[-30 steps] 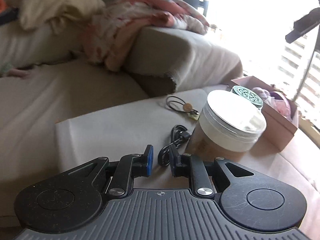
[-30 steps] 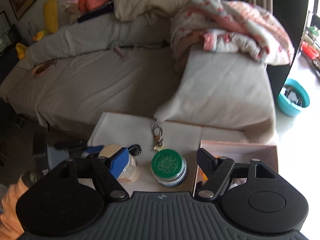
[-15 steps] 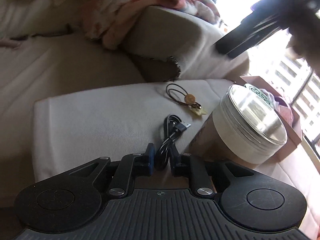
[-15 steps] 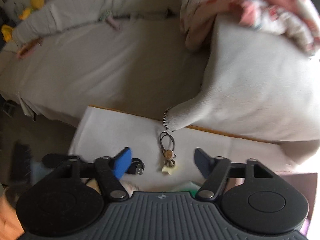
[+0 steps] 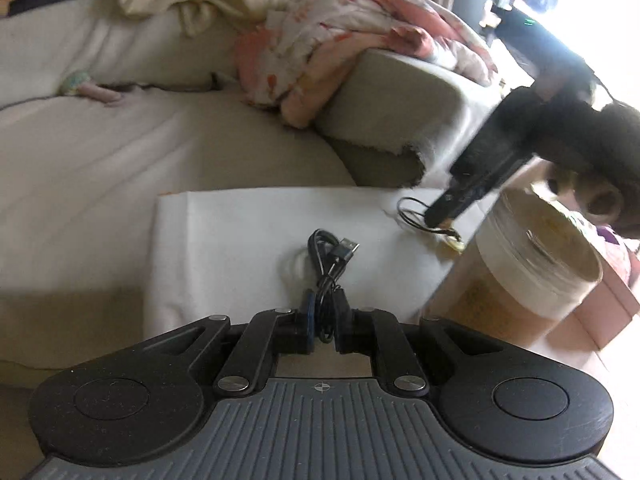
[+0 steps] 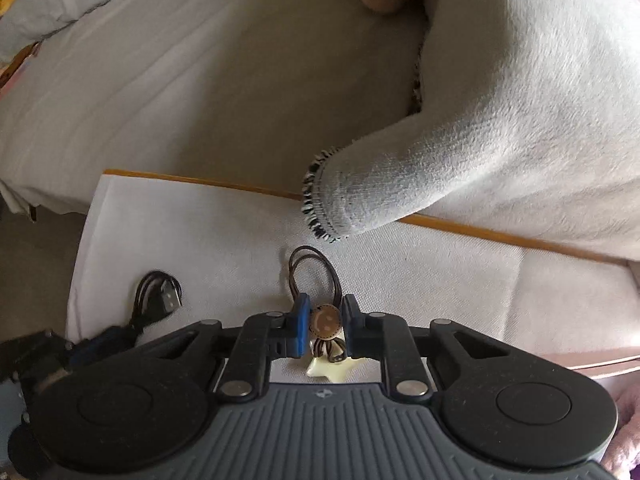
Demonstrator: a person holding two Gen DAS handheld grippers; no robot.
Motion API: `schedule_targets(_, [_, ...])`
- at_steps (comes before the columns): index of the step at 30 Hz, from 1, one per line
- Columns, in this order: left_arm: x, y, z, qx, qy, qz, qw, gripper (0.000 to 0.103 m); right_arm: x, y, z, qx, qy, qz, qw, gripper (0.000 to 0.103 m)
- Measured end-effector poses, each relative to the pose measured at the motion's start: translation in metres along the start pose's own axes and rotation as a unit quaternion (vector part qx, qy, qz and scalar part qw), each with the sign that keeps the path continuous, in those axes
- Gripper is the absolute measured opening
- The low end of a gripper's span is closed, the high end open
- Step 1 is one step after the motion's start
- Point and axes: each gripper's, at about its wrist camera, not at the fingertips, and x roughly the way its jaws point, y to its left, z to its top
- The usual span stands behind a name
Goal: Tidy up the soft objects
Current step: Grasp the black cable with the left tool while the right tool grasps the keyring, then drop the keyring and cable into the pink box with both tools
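The right gripper (image 6: 323, 326) is closing its jaws on the hair tie (image 6: 314, 276), loops pointing straight ahead toward the sofa (image 6: 200, 80); the left gripper (image 5: 322, 322) is pinching the black cable (image 5: 330, 258), lying lengthwise toward the sofa too.

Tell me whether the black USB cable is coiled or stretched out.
Coiled: the black USB cable lies bundled in loops on the white cloth, left gripper jaws closed around it.
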Motion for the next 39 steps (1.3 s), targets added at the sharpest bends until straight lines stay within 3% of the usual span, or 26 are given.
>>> schedule_targets(4, [-0.023, -0.006, 0.017, -0.004, -0.029, 0.008, 0.9995, 0.011, -0.050, 0.003, -0.010, -0.009, -0.044, 0.028, 0.999, 0.017])
schedule_targets(11, [-0.099, -0.052, 0.070, 0.029, -0.130, 0.016, 0.9909, 0.011, -0.187, -0.005, -0.050, -0.039, -0.169, 0.077, 0.982, 0.017])
schedule_targets(16, [-0.138, -0.113, 0.106, 0.059, -0.180, -0.020, 0.9817, 0.011, -0.274, -0.033, -0.094, -0.046, -0.242, 0.078, 0.966, 0.017])
schedule_targets(22, [-0.154, -0.201, 0.129, 0.116, -0.206, -0.065, 0.9696, 0.011, -0.339, -0.094, -0.147, -0.028, -0.303, 0.065, 0.950, 0.017])
schedule_targets(27, [-0.117, -0.268, 0.127, 0.134, -0.180, -0.110, 0.9682, 0.011, -0.333, -0.152, -0.178, 0.009, -0.307, 0.059, 0.950, 0.017])
schedule_targets(31, [-0.053, -0.303, 0.102, 0.112, -0.139, -0.148, 0.9728, 0.012, -0.279, -0.196, -0.192, 0.058, -0.264, 0.060, 0.961, 0.017])
schedule_targets(34, [-0.005, -0.312, 0.075, 0.092, -0.125, -0.148, 0.9768, 0.012, -0.225, -0.215, -0.194, 0.083, -0.234, 0.043, 0.968, 0.017])
schedule_targets(36, [0.028, -0.310, 0.063, 0.061, -0.089, -0.126, 0.9861, 0.013, -0.193, -0.228, -0.196, 0.099, -0.211, 0.042, 0.972, 0.017])
schedule_targets(39, [0.053, -0.299, 0.055, 0.029, -0.078, -0.093, 0.9922, 0.013, -0.155, -0.242, -0.198, 0.119, -0.175, 0.065, 0.975, 0.017])
